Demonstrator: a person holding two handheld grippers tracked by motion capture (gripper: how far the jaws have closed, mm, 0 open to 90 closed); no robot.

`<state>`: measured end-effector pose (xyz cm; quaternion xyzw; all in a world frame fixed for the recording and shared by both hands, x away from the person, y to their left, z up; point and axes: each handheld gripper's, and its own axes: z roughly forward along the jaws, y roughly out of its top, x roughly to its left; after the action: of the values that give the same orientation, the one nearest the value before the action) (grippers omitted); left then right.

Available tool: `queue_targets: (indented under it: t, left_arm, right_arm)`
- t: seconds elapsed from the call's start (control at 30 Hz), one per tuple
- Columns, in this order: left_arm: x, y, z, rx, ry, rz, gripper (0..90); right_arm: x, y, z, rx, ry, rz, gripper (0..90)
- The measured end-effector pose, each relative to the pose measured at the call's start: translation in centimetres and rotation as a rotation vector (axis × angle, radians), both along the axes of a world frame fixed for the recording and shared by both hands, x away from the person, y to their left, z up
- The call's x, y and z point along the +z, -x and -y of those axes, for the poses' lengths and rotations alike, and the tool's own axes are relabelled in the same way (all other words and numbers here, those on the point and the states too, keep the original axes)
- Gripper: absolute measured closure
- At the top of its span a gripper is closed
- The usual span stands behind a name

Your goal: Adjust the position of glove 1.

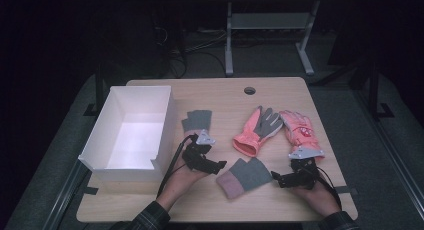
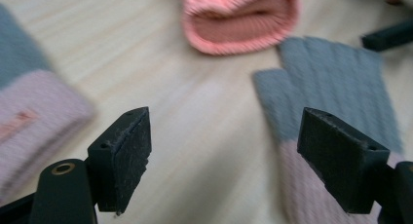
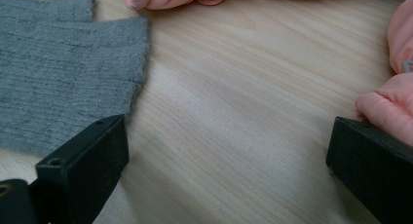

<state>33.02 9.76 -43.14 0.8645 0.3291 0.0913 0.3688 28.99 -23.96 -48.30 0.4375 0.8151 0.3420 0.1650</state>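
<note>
Two grey knit gloves with pink cuffs lie on the wooden table (image 1: 225, 97). One grey glove (image 1: 197, 120) lies beside the white box, the other grey glove (image 1: 245, 175) lies near the front between my hands. Two salmon-pink gloves (image 1: 257, 130) (image 1: 300, 129) lie side by side at the right. My left gripper (image 1: 221, 166) is open just left of the front grey glove (image 2: 331, 83), with bare wood between its jaws (image 2: 224, 131). The right gripper (image 1: 274, 176) is also open over bare wood (image 3: 229, 141), between that grey glove (image 3: 63, 63) and a pink glove (image 3: 389, 102).
An open white box (image 1: 131, 132) stands at the table's left side. A cable hole (image 1: 249, 90) sits near the far edge. Beyond the table stand metal frame legs (image 1: 229, 35) on a dark floor. The salmon cuff (image 2: 238, 19) lies ahead of the left gripper.
</note>
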Motion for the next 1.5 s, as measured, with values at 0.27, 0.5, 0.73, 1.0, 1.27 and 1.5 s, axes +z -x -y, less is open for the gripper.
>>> queue_targets:
  t: [0.27,0.5,0.73,1.0,1.27,1.5]
  left_arm:
    - [0.1,-2.4,0.2,0.068,0.011,-0.005,19.6]
    - [0.5,-4.9,-0.4,0.129,0.033,-0.015,21.0]
    - [1.0,-7.8,-0.8,0.183,0.051,-0.013,33.1]
    - [0.7,-10.9,-1.0,0.276,0.055,-0.019,67.1]
    - [-0.9,-12.7,-1.2,0.354,-0.041,0.008,89.5]
    - [-2.4,-13.9,-1.4,0.366,-0.062,-0.038,89.5]
  right_arm:
    - [0.0,0.0,0.0,-0.001,-0.002,-0.004,1.2]
    - [0.0,0.0,0.0,-0.001,-0.002,-0.004,1.2]
    - [0.0,0.0,0.0,0.0,-0.002,0.0,1.2]
    - [0.0,0.0,0.0,0.002,0.0,0.001,1.2]
    - [0.0,0.0,0.0,0.003,0.001,0.001,1.2]
    - [0.0,0.0,0.0,0.003,0.0,0.001,1.2]
